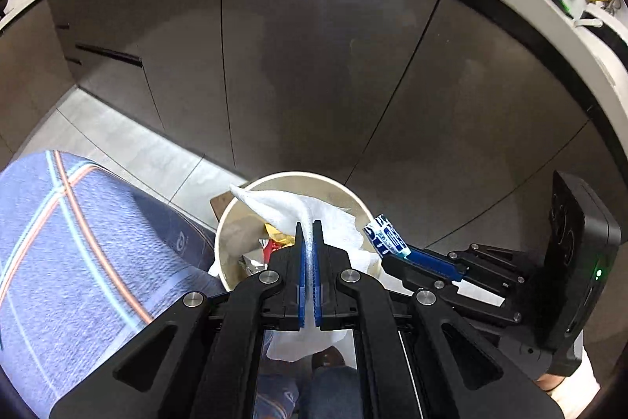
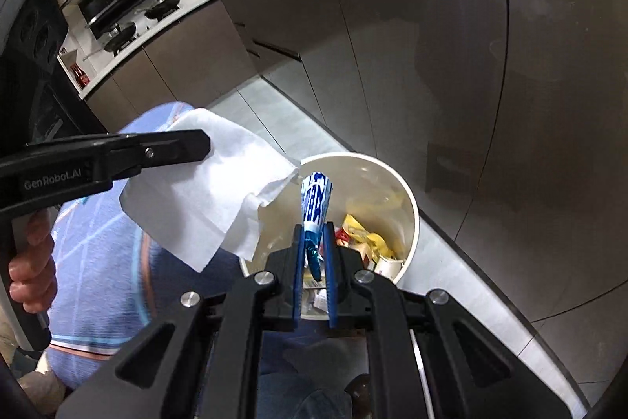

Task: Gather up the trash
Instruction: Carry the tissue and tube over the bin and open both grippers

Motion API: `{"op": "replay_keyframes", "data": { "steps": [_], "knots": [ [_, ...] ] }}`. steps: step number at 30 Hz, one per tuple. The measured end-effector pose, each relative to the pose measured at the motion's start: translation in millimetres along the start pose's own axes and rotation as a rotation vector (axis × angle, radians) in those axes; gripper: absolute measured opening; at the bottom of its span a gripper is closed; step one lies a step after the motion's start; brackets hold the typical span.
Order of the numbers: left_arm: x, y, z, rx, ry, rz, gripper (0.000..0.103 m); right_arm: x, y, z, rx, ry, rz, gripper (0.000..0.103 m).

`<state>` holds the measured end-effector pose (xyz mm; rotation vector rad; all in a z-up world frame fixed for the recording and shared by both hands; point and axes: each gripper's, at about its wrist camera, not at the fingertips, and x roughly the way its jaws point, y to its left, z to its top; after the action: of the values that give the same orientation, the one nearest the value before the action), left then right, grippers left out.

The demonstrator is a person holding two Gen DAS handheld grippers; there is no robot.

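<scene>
Left tool (image 1: pixel 309 222): pressed tight on one white paper towel (image 1: pixel 290 207), at frame centre, over one round bin (image 1: pixel 235 218). Right tool (image 2: pixel 314 242): pinched one blue-and-white wrapper (image 2: pixel 316 197) above that bin's rim, lower centre.
</scene>
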<state>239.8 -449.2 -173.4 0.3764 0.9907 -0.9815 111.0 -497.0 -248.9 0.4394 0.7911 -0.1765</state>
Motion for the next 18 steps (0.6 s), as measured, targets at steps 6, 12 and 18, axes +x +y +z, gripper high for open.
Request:
{"op": "replay_keyframes", "data": {
  "steps": [6,12,18],
  "knots": [
    [33,2,0,0.011,0.037,0.029,0.003,30,-9,-8,0.002,0.049,-0.014,0.011],
    [53,6,1,0.011,0.049,0.062,0.004,56,-15,-6,-0.013,0.076,-0.031,0.014],
    [56,9,-1,0.015,-0.016,0.144,0.066,70,-12,-11,-0.086,0.075,-0.065,0.052]
  ]
}}
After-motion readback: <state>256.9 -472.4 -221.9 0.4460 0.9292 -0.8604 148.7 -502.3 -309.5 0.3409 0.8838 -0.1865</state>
